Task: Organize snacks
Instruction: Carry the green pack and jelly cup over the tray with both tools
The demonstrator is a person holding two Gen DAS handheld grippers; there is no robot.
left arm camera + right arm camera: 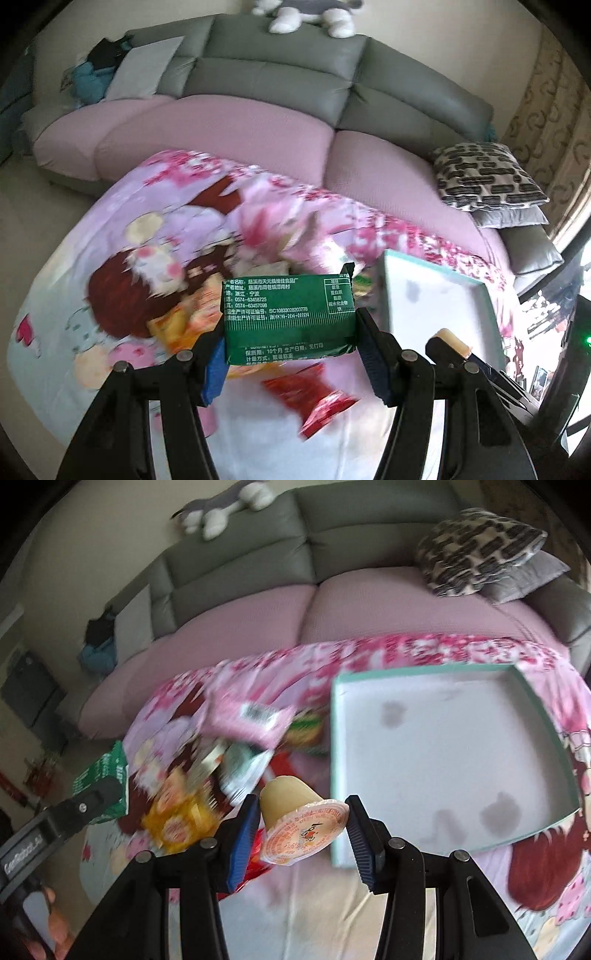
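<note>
Both grippers ride loaded above a cartoon-print bedsheet point(332, 915) spread before a grey sofa point(280, 77): the left gripper point(291, 350) is clamped on a green snack packet point(290, 317), its pads pressing the packet's two short ends, while the right gripper point(301, 834) grips a jelly cup point(295, 819) tipped on its side, foil lid toward the camera. A pile of loose snack packets point(207, 782) lies at ten o'clock of the jelly cup, and the shallow teal-rimmed box point(532, 672) sits empty at two o'clock. The carry-to-box step appears in hand; next, each gripper likely must swing over the box rim, lower and release.
</note>
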